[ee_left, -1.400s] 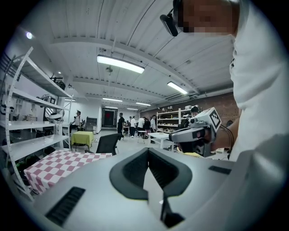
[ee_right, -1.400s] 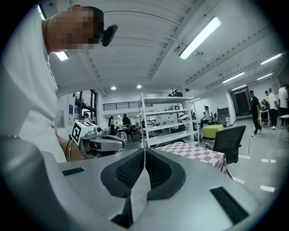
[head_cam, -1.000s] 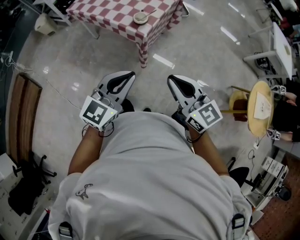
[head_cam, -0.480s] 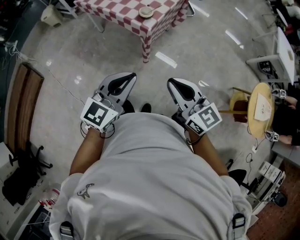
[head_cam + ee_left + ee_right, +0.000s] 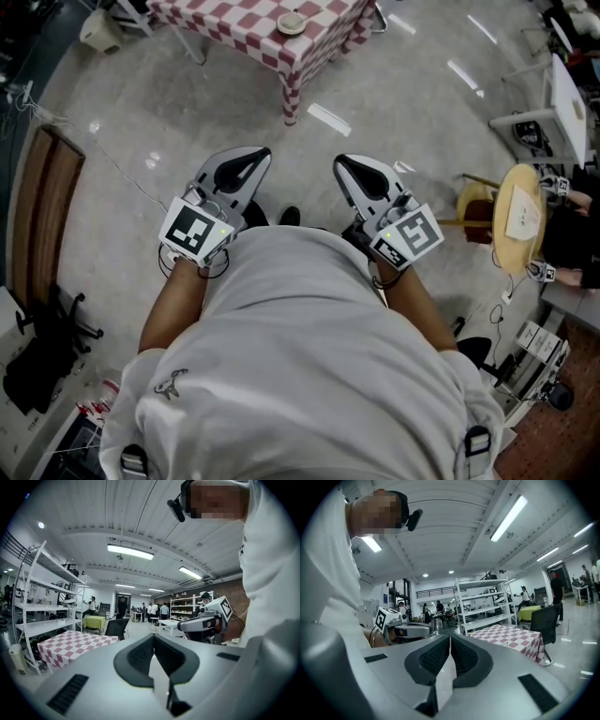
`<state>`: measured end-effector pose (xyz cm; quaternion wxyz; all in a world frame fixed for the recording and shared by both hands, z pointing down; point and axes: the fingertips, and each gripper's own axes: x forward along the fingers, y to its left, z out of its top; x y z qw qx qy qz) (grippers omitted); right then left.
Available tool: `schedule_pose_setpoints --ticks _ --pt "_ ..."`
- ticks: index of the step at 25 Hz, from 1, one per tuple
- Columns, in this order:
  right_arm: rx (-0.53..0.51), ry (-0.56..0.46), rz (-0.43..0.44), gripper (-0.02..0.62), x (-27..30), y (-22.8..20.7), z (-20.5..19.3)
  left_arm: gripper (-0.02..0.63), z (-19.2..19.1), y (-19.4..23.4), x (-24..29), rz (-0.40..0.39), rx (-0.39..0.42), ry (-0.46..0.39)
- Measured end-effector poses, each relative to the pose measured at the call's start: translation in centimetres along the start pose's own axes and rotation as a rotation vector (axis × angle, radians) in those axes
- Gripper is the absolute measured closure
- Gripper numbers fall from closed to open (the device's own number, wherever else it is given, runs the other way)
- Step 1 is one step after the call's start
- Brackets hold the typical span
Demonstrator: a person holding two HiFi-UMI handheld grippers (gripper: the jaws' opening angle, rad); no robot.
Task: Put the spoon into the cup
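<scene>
The person's pale shirt (image 5: 309,375) fills the lower part of the head view, with both forearms drawn in against the body. The left gripper (image 5: 253,156) and the right gripper (image 5: 343,163) are held side by side just in front of the torso, apart from each other, their tips pointing away over the floor. Each carries its marker cube (image 5: 195,232) at the hand end.

In the left gripper view, the left gripper (image 5: 153,637) has its dark ribbed pads pressed together, with nothing caught between them. The right gripper view shows the same of the right gripper (image 5: 450,639): jaws closed against each other and empty.

Below and ahead lies the glossy grey floor (image 5: 394,103). A long wooden bench (image 5: 42,225) runs along the left, and a round wooden table (image 5: 520,216) stands at the right.

Well ahead, out of reach of both grippers, stands the table (image 5: 253,28) under a red-and-white checked cloth. The cup (image 5: 292,22) sits on it near the corner closest to the person. The spoon is too small to make out apart from the cup.

Beyond the table, the gripper views show a white shelving rack (image 5: 483,606), a black office chair (image 5: 546,618) and people far back in the hall.
</scene>
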<state>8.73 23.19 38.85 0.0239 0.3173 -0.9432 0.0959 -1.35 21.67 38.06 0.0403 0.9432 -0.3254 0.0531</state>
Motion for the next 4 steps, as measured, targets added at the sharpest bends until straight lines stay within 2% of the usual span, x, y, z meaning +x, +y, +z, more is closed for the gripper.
schedule_pose_setpoints --ticks 4 --pt "-0.002 -0.002 -0.006 0.558 -0.07 -0.13 0.18 0.592 -0.05 -0.16 0.19 -0.011 0.002 0.001"
